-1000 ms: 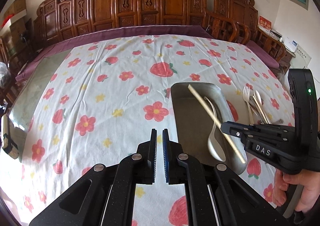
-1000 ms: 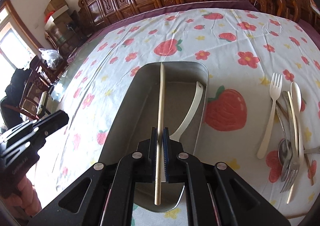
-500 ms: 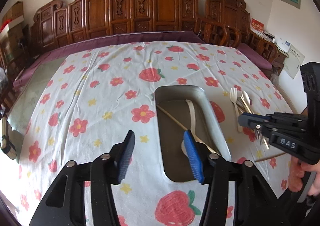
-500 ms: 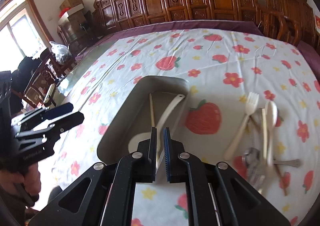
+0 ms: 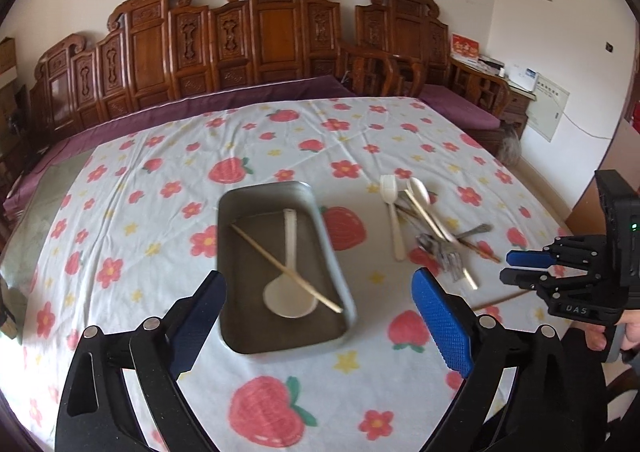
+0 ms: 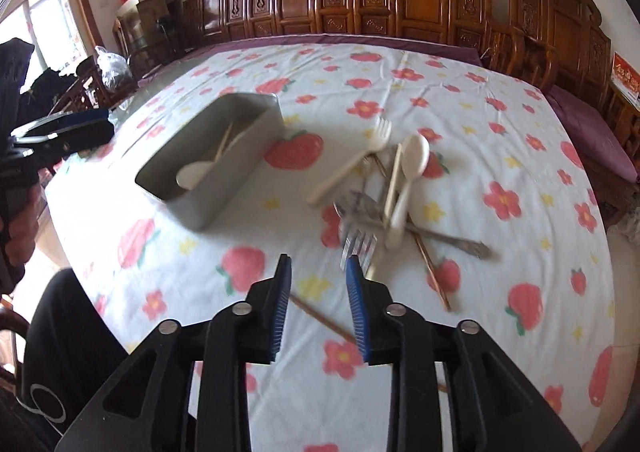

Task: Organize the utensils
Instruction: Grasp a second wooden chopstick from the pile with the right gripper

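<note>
Both grippers empty. My left gripper (image 5: 318, 316) has its jaws spread wide, hovering over the near end of the metal tray (image 5: 328, 248), centre of the left view. My right gripper (image 6: 318, 306) has jaws parted to a medium gap, low centre of the right view, nothing between them.

The tray holds a white ladle (image 5: 289, 288) and one chopstick (image 5: 286, 269) lying diagonally across it. The rest of the work sits in the loose pile (image 6: 384, 188) right of the tray on the tabletop (image 6: 500, 132): white fork (image 6: 352, 160), white spoon (image 6: 408, 176), a pale chopstick, metal fork (image 6: 358, 242) with tines toward me, other metal pieces tangled under.

Step in hand, as I read it: right gripper picks the next utensil.

- Take a top piece first (the white fork's handle lies clear at the pile's left edge, a good candidate).
- Close across the handle, not along it.
- Lift straight up to avoid dragging neighbours.
- A brown chopstick (image 6: 320, 320) lies alone just under my right jaws; flat on cloth, likely slippery, so pinch low.
</note>
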Motion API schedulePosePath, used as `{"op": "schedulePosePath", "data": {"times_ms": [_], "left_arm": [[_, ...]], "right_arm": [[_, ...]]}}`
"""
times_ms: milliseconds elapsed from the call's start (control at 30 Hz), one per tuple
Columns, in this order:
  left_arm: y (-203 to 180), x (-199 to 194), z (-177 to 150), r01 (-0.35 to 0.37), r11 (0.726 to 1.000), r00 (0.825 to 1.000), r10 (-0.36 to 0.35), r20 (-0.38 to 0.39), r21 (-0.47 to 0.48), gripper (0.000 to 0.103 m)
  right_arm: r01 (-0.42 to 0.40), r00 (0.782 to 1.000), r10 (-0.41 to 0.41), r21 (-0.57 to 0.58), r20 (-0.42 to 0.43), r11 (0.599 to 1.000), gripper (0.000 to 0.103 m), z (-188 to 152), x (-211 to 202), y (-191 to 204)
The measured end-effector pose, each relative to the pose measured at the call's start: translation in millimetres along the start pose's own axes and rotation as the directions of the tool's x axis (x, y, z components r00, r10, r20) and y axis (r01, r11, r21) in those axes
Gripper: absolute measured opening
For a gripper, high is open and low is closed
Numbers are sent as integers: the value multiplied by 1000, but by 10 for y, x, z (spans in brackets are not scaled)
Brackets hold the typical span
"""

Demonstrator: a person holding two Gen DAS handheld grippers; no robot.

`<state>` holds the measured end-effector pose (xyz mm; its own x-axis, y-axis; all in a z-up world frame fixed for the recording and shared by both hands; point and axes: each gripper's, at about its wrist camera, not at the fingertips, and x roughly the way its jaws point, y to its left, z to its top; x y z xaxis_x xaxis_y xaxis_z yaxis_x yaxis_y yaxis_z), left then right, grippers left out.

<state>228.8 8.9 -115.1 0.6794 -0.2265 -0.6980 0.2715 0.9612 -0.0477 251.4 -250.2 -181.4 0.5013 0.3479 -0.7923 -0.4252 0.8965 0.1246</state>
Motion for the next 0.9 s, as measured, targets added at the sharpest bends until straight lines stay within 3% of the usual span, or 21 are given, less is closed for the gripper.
{"op": "schedulePosePath", "data": {"times_ms": [400,600,900], "left_arm": [[-682,78,-300,79,994,996,-76,-43,80,90],[-820,164,-410,91,992,993,-84,-78,85,90],[-876,255,-473,88,994,991,-81,-106,63,90]], "right_arm": [[17,993,-26,-76,-118,997,41,-439,272,-221],[22,983,-40,-101,-180,995,41,-531,422,-311],[21,984,-47,-147,-173,989,41,-519,474,-304]]}}
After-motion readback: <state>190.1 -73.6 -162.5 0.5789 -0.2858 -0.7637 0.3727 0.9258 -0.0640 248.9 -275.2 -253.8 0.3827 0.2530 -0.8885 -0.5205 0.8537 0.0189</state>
